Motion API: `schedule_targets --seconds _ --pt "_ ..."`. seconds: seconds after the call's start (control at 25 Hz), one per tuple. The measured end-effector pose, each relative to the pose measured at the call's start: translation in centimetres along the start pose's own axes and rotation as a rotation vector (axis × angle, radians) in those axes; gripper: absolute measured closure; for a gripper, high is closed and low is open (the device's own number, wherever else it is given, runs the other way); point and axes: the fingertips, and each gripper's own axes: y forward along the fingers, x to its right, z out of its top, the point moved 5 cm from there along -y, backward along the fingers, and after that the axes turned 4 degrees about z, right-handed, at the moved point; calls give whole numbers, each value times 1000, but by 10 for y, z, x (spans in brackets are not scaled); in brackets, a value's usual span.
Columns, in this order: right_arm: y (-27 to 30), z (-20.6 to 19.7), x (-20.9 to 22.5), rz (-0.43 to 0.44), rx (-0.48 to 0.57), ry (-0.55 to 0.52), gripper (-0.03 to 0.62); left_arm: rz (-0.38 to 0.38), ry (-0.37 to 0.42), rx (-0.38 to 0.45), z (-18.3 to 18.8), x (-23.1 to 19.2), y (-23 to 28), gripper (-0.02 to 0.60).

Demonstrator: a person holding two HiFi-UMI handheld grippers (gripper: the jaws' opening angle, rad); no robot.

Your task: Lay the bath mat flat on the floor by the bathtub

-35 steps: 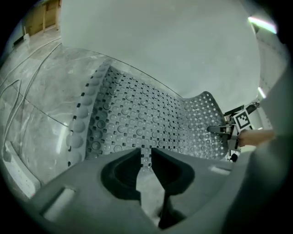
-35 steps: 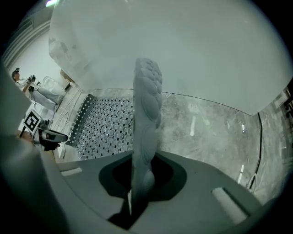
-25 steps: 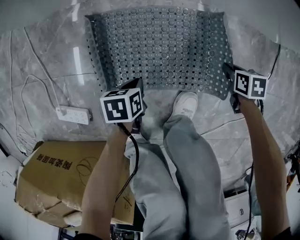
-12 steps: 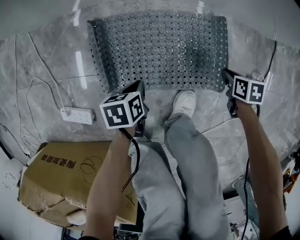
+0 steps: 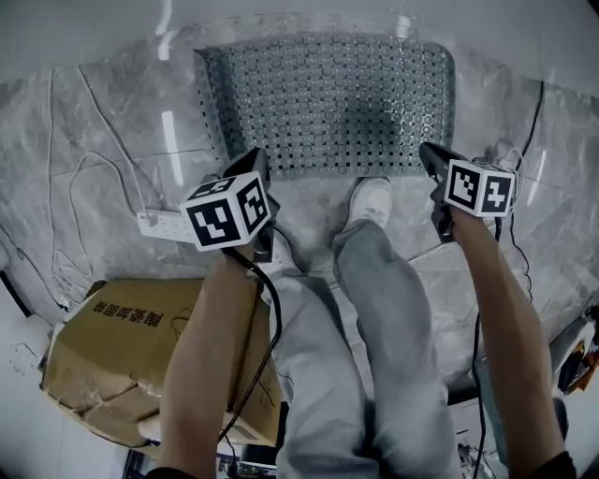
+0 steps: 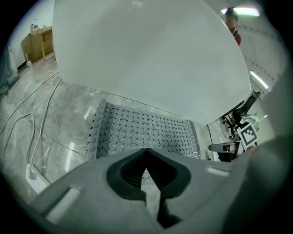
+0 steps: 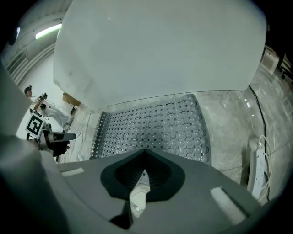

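The grey perforated rubber bath mat (image 5: 328, 103) lies flat beside the white bathtub (image 6: 146, 55), while the left gripper (image 6: 146, 153) and right gripper (image 7: 145, 154) hover closed and empty near its 2 front corners.

Bath mat (image 5: 323, 103) on floor (image 5: 122, 168) beside bathtub (image 5: 75, 28)

A white power strip (image 5: 154, 223) with loose white cables (image 5: 65, 168) looping off to its left lies just above a brown cardboard box (image 5: 112, 351) bearing dark print, while a white shoe (image 5: 368, 201) and grey trouser legs (image 5: 374, 337) fill the middle.
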Motion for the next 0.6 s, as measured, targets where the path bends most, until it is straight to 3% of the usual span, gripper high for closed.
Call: schedule_targets --seconds 0.36,0.6 --pt "-41 40 -85 137 101 -117 591 -16 62 85 37 23 -65 578" --pt "-75 73 -126 206 211 -102 591 -23 49 170 66 36 -115 578"
